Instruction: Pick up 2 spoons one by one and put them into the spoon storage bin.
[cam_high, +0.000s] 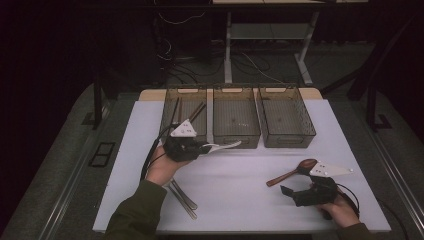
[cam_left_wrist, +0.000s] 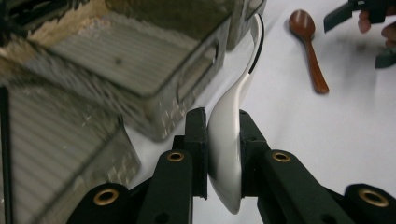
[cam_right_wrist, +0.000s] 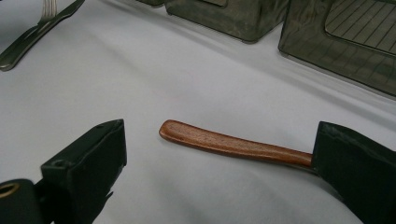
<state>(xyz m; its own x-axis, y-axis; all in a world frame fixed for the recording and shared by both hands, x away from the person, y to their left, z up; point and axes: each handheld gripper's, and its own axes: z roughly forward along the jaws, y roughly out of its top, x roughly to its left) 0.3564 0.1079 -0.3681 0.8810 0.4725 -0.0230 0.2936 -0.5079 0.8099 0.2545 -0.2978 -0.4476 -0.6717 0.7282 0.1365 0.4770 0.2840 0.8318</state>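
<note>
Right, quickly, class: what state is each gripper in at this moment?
Left gripper: closed on the glossy white ceramic spoon.
Right gripper: open, holding nothing; the reddish-brown wooden spoon lies on the table between its jaws.

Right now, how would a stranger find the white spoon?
Start at the three bins along the table's far edge. In front of the left bin, the left gripper clamps a white spoon. The other spoon, near the right gripper, is brown wood.

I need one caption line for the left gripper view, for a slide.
Left gripper clamps a white spoon beside the grey bins; a wooden spoon lies on the white table.
</note>
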